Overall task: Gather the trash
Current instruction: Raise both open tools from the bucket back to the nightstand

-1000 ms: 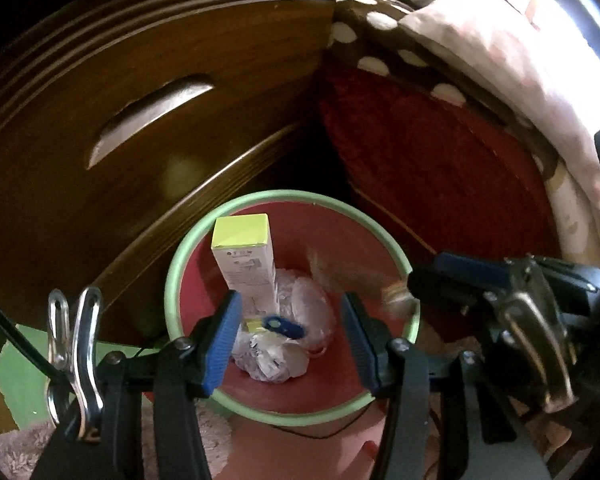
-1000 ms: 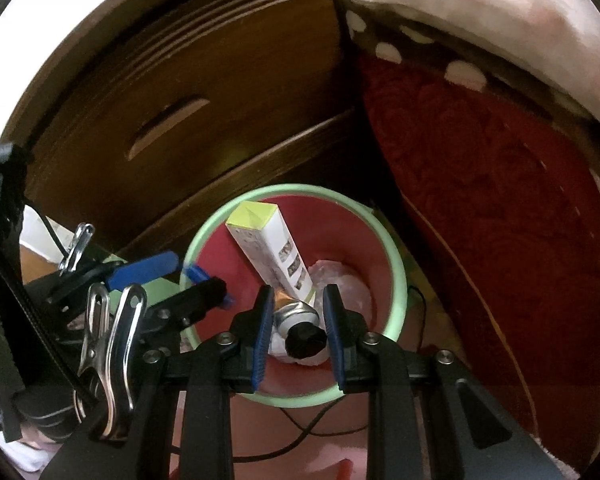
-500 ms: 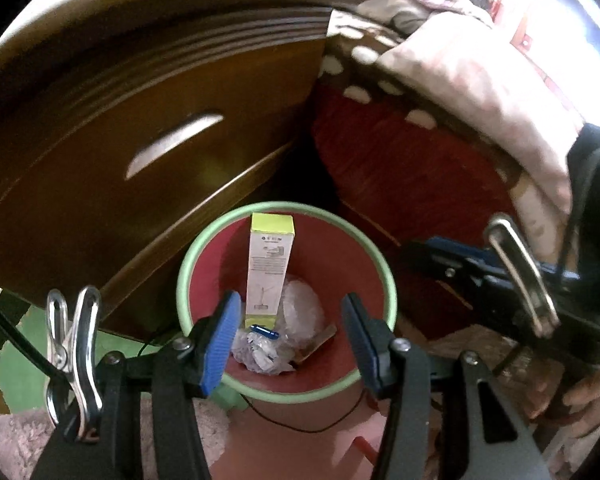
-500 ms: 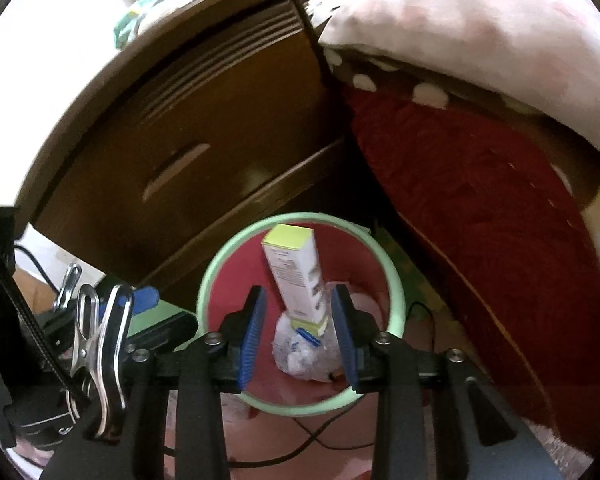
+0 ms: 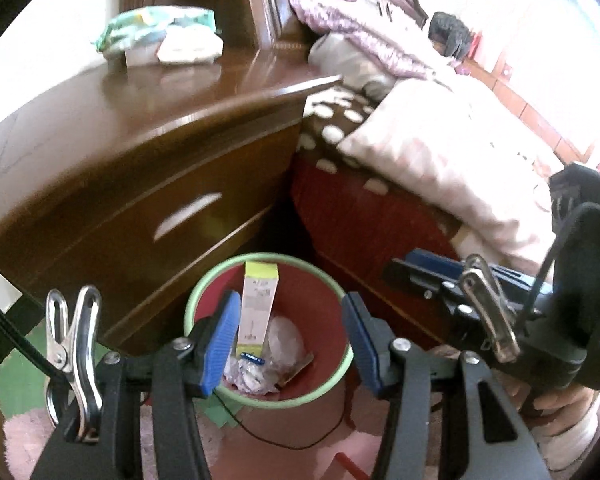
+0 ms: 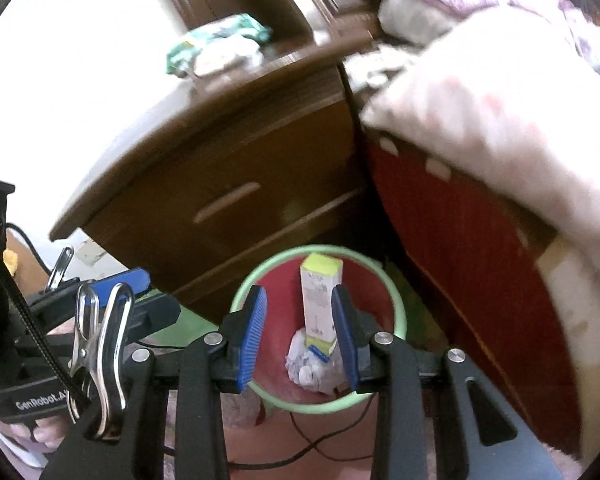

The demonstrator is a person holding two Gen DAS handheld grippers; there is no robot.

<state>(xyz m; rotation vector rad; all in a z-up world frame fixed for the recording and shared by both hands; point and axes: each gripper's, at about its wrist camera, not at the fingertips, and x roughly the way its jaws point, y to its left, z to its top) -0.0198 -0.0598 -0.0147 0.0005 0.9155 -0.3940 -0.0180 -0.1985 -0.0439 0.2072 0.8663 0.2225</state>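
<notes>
while both grippers [image 5: 290, 340] [image 6: 298, 336] gape empty, the green-rimmed red bin [image 5: 332, 288] holds a box [image 5: 256, 304].

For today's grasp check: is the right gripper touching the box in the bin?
Apart. The right wrist view shows the right gripper open above the bin; the box stands inside.
</notes>
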